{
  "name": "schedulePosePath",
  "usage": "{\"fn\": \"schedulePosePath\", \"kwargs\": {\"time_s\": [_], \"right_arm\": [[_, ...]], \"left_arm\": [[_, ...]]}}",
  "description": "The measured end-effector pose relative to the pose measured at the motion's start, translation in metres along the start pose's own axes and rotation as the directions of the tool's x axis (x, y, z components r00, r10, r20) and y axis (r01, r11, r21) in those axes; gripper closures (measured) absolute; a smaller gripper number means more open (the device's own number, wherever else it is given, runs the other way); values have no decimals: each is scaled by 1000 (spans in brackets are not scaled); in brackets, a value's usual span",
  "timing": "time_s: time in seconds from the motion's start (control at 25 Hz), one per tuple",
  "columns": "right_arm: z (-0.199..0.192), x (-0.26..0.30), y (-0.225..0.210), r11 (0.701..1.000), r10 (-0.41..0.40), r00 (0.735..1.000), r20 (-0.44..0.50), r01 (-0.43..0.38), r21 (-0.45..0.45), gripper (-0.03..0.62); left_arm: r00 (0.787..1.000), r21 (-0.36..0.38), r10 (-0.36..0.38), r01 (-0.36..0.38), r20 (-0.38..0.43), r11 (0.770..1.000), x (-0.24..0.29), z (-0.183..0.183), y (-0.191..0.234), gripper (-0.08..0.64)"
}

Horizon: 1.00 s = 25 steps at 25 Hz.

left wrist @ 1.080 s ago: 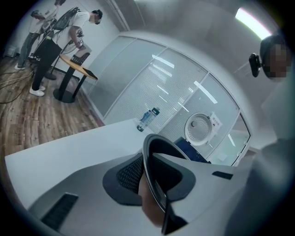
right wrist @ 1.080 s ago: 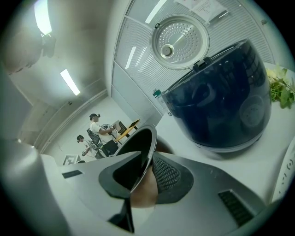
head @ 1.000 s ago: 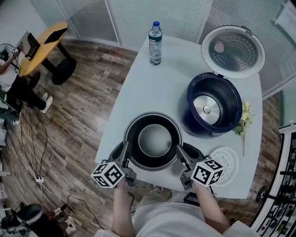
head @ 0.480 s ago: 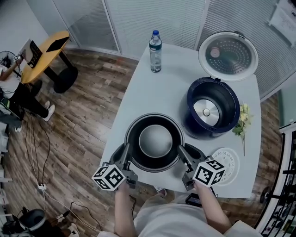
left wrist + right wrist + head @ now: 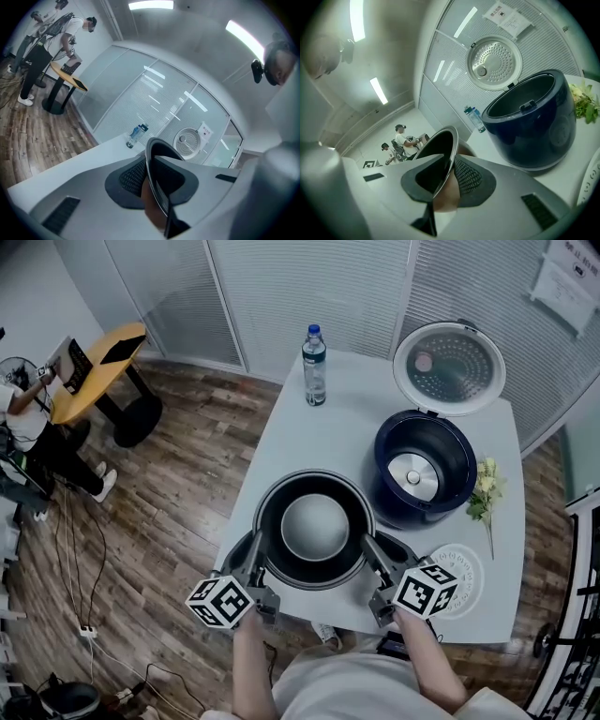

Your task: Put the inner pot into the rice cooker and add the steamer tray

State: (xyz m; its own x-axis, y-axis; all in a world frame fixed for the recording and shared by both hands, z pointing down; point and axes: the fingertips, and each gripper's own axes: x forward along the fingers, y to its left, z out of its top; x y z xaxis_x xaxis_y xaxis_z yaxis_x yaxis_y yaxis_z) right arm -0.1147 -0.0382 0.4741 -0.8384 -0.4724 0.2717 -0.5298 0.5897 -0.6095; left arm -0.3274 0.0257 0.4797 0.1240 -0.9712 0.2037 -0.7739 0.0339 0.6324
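Head view: left gripper [image 5: 253,557] and right gripper [image 5: 368,557] each clamp the rim of the dark round metal inner pot [image 5: 314,526], at its 8 and 4 o'clock. Pot is over the white table [image 5: 328,427], at 8 o'clock from the open navy rice cooker [image 5: 424,468].

Left claw [image 5: 255,557], right claw [image 5: 367,555]: both clamped on inner pot [image 5: 315,523] rim, opposite sides, pointing forward.

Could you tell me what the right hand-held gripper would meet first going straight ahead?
The pot: the right hand-held gripper clamps its rim. Beyond it, the cooker sits right of that line, probably missed.
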Motion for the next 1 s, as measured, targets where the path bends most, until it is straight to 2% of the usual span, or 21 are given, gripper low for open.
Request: {"fn": "schedulePosePath", "kwargs": {"time_s": [0.52,1.0], "right_arm": [[37,-16,25,999,22,995,101,-18,-44,520],[62,-32,27,997,8,986,167,4,-71,520]], "left_arm": [[995,41,-80,78,59,996,-4,40,-35,508],[986,64,-152,147,73,987,8,56,-63,509]]}}
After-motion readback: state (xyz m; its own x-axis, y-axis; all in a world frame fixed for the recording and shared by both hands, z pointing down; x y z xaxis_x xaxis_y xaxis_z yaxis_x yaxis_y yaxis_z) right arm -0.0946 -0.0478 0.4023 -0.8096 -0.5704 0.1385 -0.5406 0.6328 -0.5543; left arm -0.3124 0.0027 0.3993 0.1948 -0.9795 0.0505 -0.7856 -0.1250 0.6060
